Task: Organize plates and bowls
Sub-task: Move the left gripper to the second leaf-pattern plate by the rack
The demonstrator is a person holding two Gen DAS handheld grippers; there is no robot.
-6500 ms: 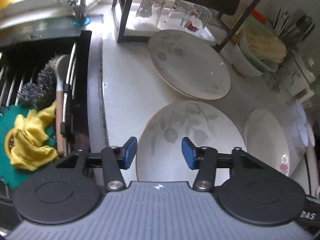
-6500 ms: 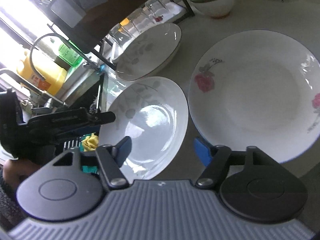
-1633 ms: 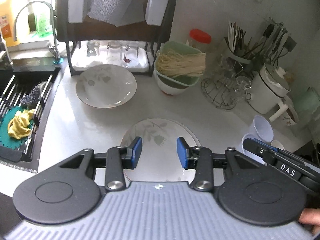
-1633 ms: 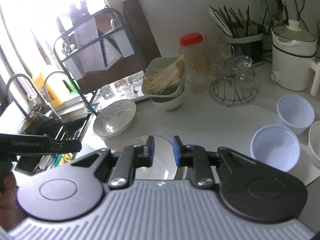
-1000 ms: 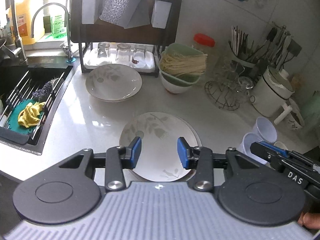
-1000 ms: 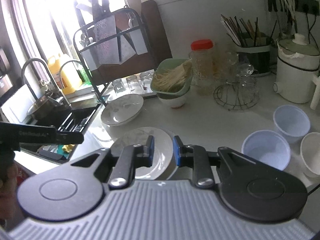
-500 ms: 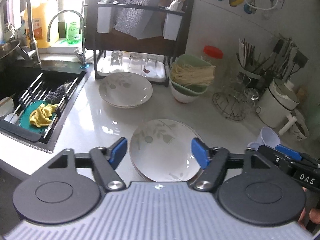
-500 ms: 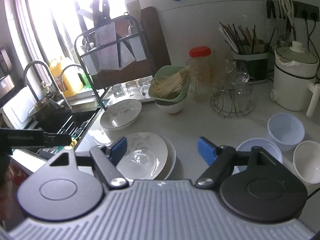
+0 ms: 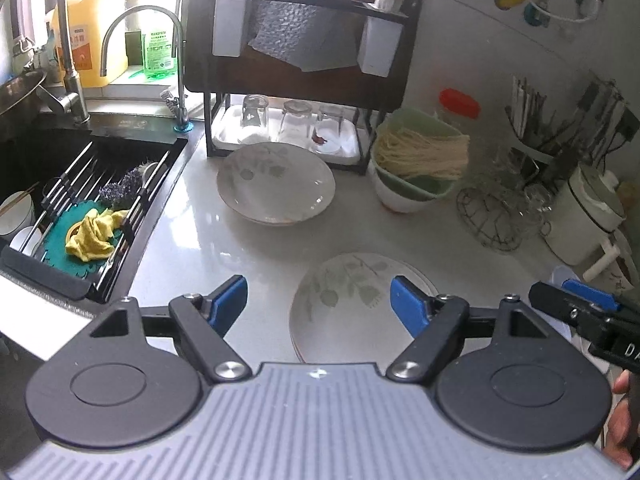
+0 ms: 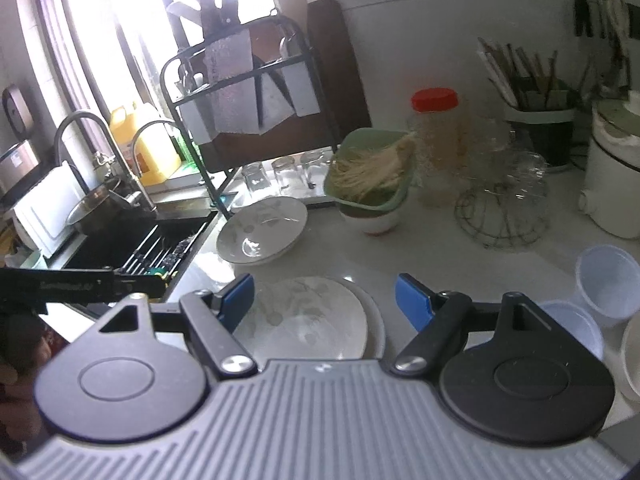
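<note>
Plates sit stacked on the white counter just ahead of both my grippers: the leaf-patterned plate lies on top of a larger plate whose rim shows at its right edge. My left gripper has its blue pads spread wide, and nothing is between them but air; the stack lies below and beyond the gap, toward my right pad. These jaws have just been opening. My right gripper stands likewise wide, its jaws also freshly opened, with the same stack under and past the gap, nearer its left pad, and not touched by either pad.

Farther ahead, well beyond the stack, a second leaf-patterned plate rests on the counter in front of a black rack with upturned glasses on its lower tray. Right of that plate is a white bowl carrying a green basket of pale noodles. Off to my right pad's side in the right view are translucent plastic bowls; one of them is partly hidden behind my own linkage, and a white bowl's edge may be a further one, though the frame cuts it off. To the left lies the black sink with a yellow cloth on a green mat.
</note>
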